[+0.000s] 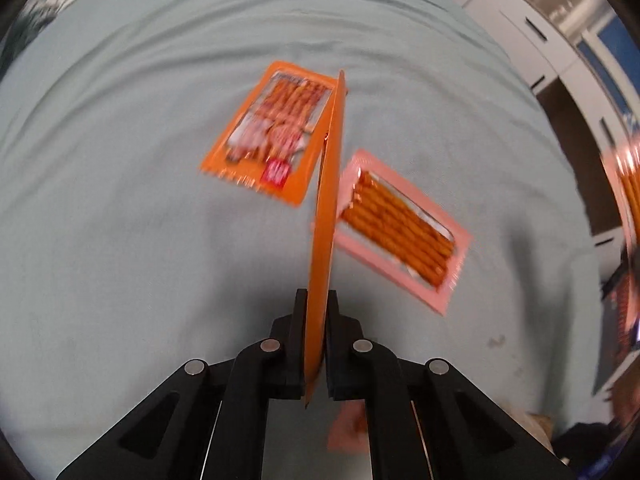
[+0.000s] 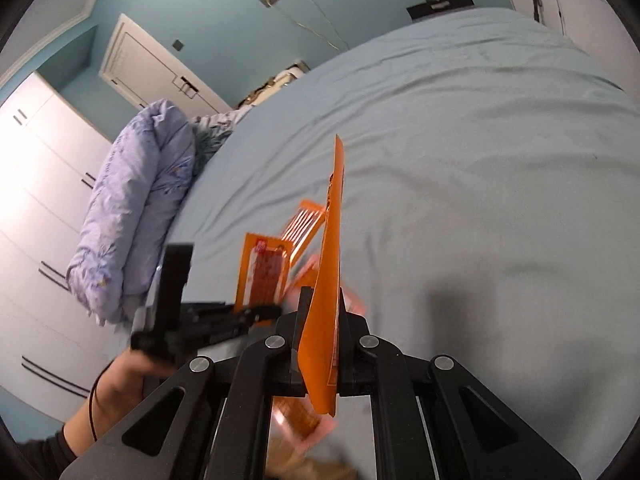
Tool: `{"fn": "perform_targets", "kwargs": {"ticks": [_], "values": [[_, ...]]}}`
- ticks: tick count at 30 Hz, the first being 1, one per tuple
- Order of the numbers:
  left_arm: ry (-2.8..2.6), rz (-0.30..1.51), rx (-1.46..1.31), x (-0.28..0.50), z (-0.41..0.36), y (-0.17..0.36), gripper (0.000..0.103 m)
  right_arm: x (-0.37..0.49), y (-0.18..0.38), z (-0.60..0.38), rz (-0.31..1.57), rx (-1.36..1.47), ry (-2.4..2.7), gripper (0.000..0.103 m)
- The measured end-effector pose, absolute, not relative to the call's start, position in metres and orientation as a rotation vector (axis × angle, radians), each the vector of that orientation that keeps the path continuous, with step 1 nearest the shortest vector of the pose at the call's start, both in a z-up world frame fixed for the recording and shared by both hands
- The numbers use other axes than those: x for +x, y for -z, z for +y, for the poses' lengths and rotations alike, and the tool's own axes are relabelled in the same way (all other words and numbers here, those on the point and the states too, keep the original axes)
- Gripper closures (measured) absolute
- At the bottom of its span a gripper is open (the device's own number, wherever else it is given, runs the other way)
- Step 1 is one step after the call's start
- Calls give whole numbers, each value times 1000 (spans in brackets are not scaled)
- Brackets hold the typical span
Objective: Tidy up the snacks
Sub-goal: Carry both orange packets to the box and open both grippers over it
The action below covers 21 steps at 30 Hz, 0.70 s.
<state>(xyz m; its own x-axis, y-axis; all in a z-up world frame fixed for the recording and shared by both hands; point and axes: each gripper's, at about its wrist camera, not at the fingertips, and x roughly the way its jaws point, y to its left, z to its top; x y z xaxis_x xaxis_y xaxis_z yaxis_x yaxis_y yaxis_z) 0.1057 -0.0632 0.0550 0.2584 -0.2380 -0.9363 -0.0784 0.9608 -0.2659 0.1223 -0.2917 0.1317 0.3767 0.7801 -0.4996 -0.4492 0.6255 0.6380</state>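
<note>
Above the pale blue bedsheet (image 1: pixel 120 160) you are clamping one orange snack packet (image 1: pixel 326 200) edge-on in each closed gripper (image 1: pixel 316 344) (image 2: pixel 320 344), leaving the orange pretzel-stick packet (image 1: pixel 272 132) at 12 o'clock and the pink one (image 1: pixel 400 228) at 2 o'clock unsorted.

Both grippers are matte black, with angular linkage arms pinned by round silver screws (image 1: pixel 270 345); the person's sleeve (image 2: pixel 48 454) is dark.

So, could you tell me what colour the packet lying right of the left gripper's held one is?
Pale pink packet, clear window; left wrist view.
</note>
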Motion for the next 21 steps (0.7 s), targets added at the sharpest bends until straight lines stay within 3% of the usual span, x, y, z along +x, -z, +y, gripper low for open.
{"fn": "perform_targets", "kwargs": {"ticks": [2,9,13,19,21], "values": [[101,1290,-311,89,-52,-55,98,101,-133,-308,849,470,-832,98],[168,1061,-389,-6,-42,-149,98,6,-143,-354,663,551,-866,98],[214,935,-433,-71,-53,-171,98,-35,-133,-360,618,584,-904,98],[288,1071,-350,-109,-120,-143,97,-62,-130,-347,589,558,-1089,98],[274,1136,-233,-109,-143,-137,92,-63,-127,-330,621,484,-1108,98]]}}
